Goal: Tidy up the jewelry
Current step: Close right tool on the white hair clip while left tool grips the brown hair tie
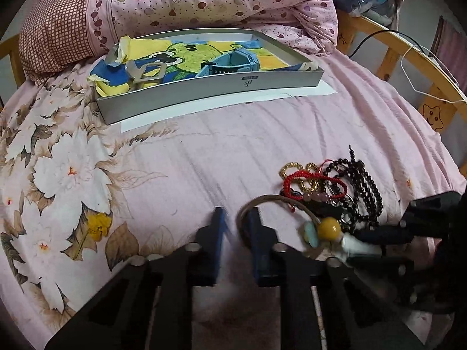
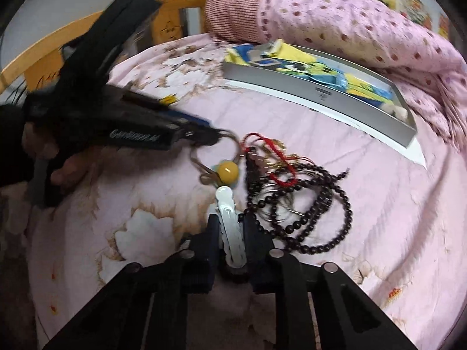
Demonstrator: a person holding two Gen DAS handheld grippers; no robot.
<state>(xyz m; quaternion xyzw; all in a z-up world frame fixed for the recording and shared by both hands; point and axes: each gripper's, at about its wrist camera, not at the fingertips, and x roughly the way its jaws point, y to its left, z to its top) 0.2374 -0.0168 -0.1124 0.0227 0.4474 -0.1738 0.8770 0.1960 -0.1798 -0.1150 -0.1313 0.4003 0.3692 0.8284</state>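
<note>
A tangle of jewelry lies on the pink bedsheet: dark bead strands, a red cord bracelet and gold chain. My right gripper is shut on a white jade pendant joined to a yellow bead and a brown cord loop. My left gripper is open; the cord loop hangs around its right finger. The left gripper also shows in the right wrist view at the cord. A grey tray holds a blue watch.
A folded pink quilt and checked pillow lie behind the tray. A wooden bed rail runs along the right side with a white wire hanger. White paper sits under the tray.
</note>
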